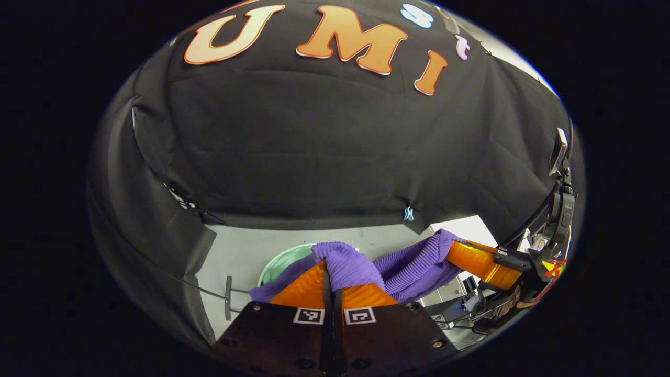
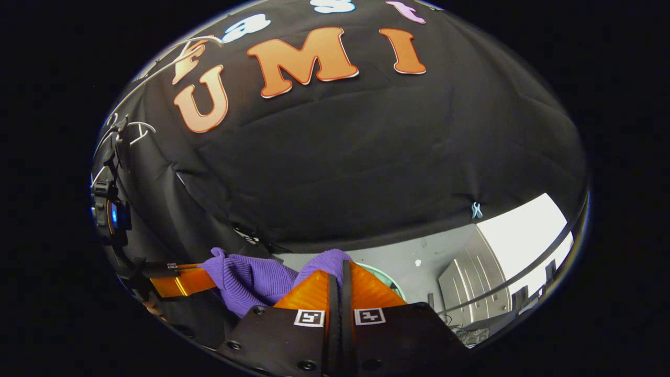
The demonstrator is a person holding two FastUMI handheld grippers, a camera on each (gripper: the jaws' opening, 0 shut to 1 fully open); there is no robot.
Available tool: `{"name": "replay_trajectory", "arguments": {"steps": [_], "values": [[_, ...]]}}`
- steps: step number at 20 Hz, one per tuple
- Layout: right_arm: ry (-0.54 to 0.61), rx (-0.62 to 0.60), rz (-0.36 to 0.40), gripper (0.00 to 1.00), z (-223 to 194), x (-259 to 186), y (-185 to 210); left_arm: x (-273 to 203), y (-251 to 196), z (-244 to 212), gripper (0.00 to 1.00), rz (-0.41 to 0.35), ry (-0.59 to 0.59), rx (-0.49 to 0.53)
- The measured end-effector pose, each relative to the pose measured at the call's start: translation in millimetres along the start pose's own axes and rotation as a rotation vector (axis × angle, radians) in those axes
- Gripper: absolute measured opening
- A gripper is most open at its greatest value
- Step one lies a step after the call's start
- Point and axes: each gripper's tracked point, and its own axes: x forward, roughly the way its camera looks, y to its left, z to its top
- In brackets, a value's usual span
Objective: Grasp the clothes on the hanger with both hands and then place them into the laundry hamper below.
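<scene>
A purple ribbed garment (image 1: 387,264) stretches between my two grippers. In the left gripper view my left gripper (image 1: 331,269) is shut on one bunched end of the garment, and the cloth runs right to the other gripper (image 1: 455,251), which pinches its far end. In the right gripper view my right gripper (image 2: 340,269) is shut on the purple garment (image 2: 251,280), which runs left to the other gripper (image 2: 207,272). Below the cloth lies the pale green round rim of the laundry hamper (image 1: 280,262), seen again as a green edge (image 2: 390,283) beside my right fingers.
The black cloth wall stands close ahead in both views. A grey floor (image 1: 241,251) lies beneath it. Cabinets (image 2: 460,283) and a bright panel are off to the right. A black stand with cables (image 1: 557,209) rises behind the far gripper.
</scene>
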Motion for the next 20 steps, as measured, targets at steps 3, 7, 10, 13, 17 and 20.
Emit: {"name": "replay_trajectory", "arguments": {"steps": [3,7,10,13,17,20], "values": [[0.047,-0.014,-0.028,0.08,-18,12,-4,18,6,-16,0.01,0.003,0.077,-0.016],[0.127,-0.030,-0.070,0.08,-45,19,-9,30,13,-33,0.03,0.040,0.159,-0.029],[0.191,-0.019,-0.093,0.08,-68,28,-17,30,17,-50,0.08,0.045,0.200,-0.055],[0.219,-0.015,-0.122,0.13,-73,30,-23,24,20,-60,0.13,0.060,0.223,-0.084],[0.192,0.002,-0.120,0.31,-68,18,-24,17,25,-67,0.61,0.079,0.218,-0.132],[0.166,-0.010,-0.127,0.46,-60,16,-29,8,33,-69,0.81,0.091,0.202,-0.144]]}}
